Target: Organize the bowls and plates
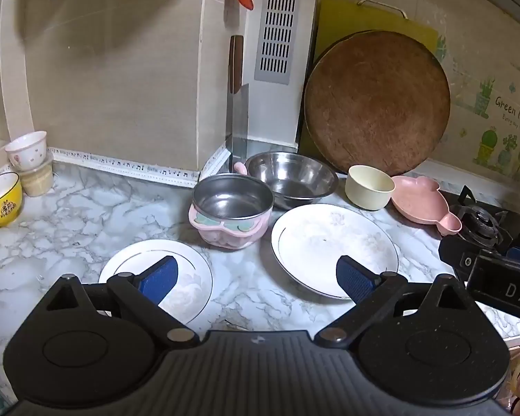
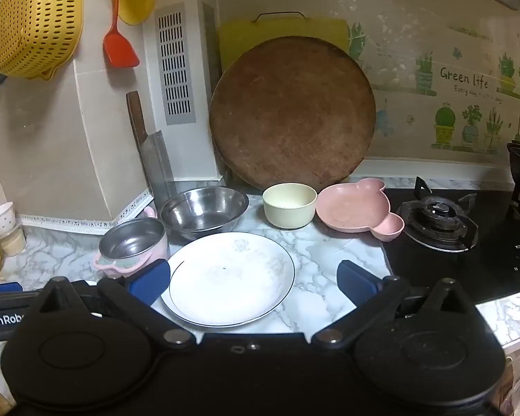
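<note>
Both tools are spread wide and hold nothing. The left tool (image 1: 256, 279) hovers over the near part of the marble table (image 1: 86, 201), one blue pad over the small white plate (image 1: 156, 277), which lies near left. The right tool (image 2: 253, 282) hangs above the large white plate (image 2: 230, 277), near centre. Behind sit the pink-cased steel bowl (image 2: 133, 242), just beside the large plate's left rim, the wide steel bowl (image 2: 204, 209), the cream bowl (image 2: 289, 204) and the pink bear dish (image 2: 358, 211), the last close to the gas burner (image 2: 438, 218).

Likely risks: flat glazed plates give the pads little to bite, so a rim pinch may slip or scrape. The two tools appear close together and could collide. Sliding the large plate leftward could knock the pink-cased bowl
</note>
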A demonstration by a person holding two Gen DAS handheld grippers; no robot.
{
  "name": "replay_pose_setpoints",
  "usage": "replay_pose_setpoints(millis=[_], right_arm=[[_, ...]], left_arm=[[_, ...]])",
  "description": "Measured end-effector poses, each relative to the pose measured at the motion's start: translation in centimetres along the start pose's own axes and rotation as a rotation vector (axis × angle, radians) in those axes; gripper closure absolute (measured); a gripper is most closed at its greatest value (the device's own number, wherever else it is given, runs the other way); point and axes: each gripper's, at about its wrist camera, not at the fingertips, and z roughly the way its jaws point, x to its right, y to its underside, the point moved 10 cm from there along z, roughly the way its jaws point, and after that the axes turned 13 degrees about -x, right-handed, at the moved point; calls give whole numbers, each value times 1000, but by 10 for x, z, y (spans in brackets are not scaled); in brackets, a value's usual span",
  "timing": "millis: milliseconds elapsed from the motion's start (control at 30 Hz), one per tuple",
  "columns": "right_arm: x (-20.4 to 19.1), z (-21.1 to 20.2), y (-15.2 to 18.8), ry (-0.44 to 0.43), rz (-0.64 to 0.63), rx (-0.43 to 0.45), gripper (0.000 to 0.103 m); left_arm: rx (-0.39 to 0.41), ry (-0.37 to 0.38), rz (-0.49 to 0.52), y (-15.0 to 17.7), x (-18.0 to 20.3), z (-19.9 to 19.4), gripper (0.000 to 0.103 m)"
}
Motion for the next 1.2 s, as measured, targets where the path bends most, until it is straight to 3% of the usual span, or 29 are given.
replay_pose_setpoints(millis=[167,1200], right_arm=[[-2,-3,-3,-16,24,13,0],[-9,-14,1,-67,5,-24,0]], left_arm=[[62,3,6,-1,1,-13,4],[25,5,-2,3,1,-21,4]])
